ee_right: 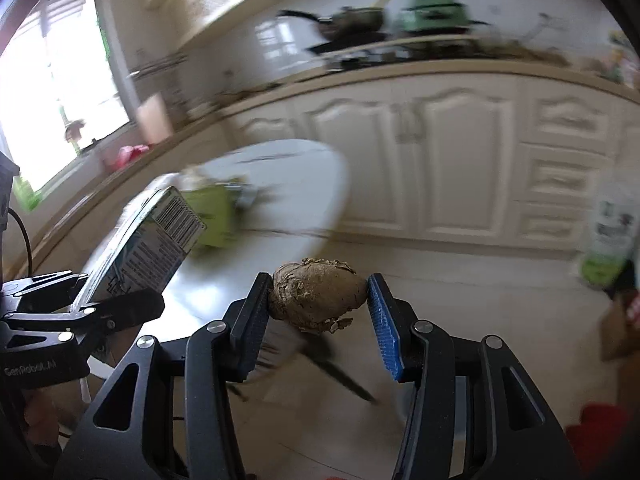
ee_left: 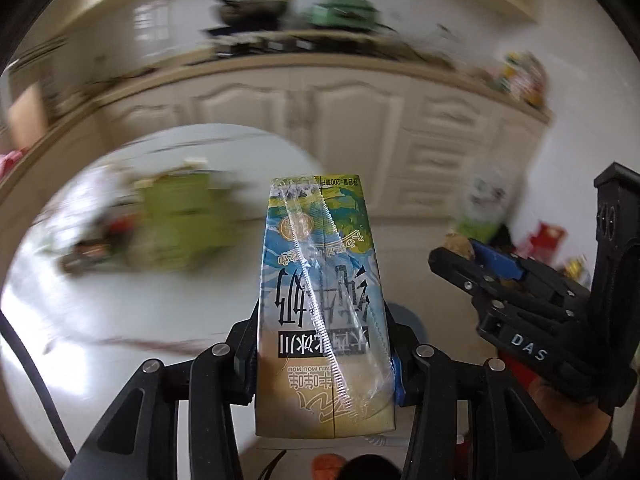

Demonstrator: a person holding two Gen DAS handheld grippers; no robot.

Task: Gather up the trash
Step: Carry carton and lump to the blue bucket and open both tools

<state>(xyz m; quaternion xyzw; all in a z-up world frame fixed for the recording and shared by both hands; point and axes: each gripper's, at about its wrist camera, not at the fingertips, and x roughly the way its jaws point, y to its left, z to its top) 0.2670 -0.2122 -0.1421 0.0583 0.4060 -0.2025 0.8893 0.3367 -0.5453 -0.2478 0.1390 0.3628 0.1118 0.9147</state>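
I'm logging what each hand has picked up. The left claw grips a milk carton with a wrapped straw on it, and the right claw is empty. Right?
Not quite. The right claw is not empty: the right wrist view shows a crumpled brown lump pinched between its fingers. The left claw does grip the milk carton with the wrapped straw on it.

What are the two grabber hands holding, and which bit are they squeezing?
The left gripper squeezes the blue-and-yellow milk carton by its two side walls near one end. The right gripper pinches the brown crumpled paper ball across its middle at the fingertips.
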